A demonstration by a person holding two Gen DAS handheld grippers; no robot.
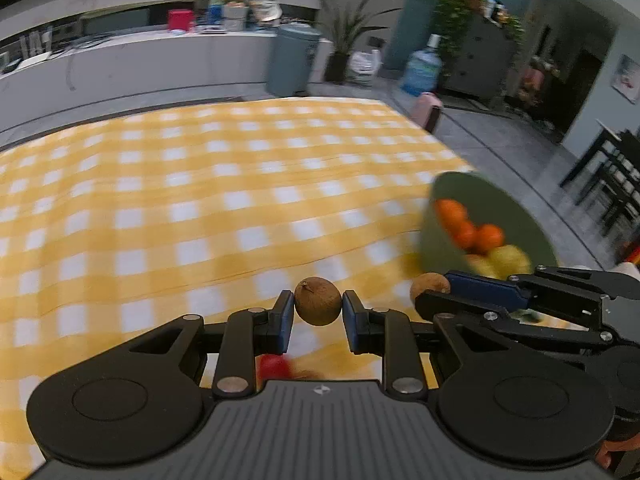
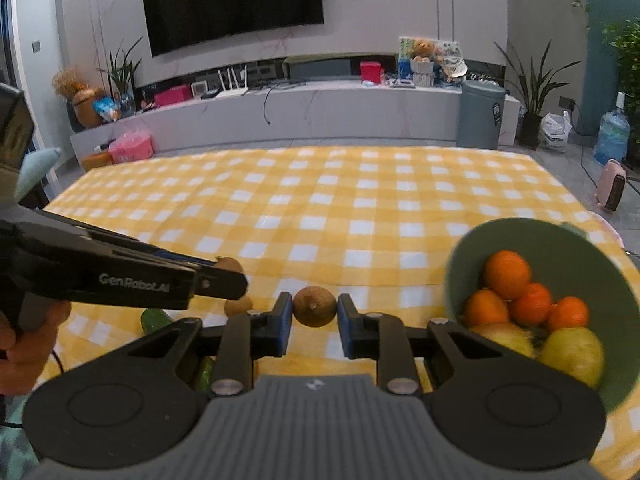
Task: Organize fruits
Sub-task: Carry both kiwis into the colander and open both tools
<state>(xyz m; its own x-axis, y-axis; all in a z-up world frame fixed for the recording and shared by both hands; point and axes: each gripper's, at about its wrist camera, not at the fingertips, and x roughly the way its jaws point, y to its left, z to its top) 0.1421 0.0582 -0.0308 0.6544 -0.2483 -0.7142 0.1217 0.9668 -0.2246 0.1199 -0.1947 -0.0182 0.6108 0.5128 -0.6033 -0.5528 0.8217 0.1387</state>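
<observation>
Nearest the lens, the left gripper point(image 1: 318, 309) is clamped on a small brown fruit point(image 1: 318, 301) above the yellow checked cloth point(image 1: 180, 200). In the right wrist view its side reads "GenRobot.AI". A green fruit point(image 2: 154, 319) and another brown one point(image 2: 238, 305) lie on the cloth below it. The right gripper point(image 2: 314, 314) pinches its own brown fruit point(image 2: 314, 306). Furthest right, the green bowl point(image 2: 560, 236) holds oranges point(image 2: 507, 274) and yellow-green fruits point(image 2: 576, 354).

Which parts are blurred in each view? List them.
Left wrist view: the tablecloth and green bowl are smeared, while the brown fruit in the left gripper stays sharp. Right wrist view: mostly crisp, bowl fruit slightly soft, straight edges bowed by the fisheye.
</observation>
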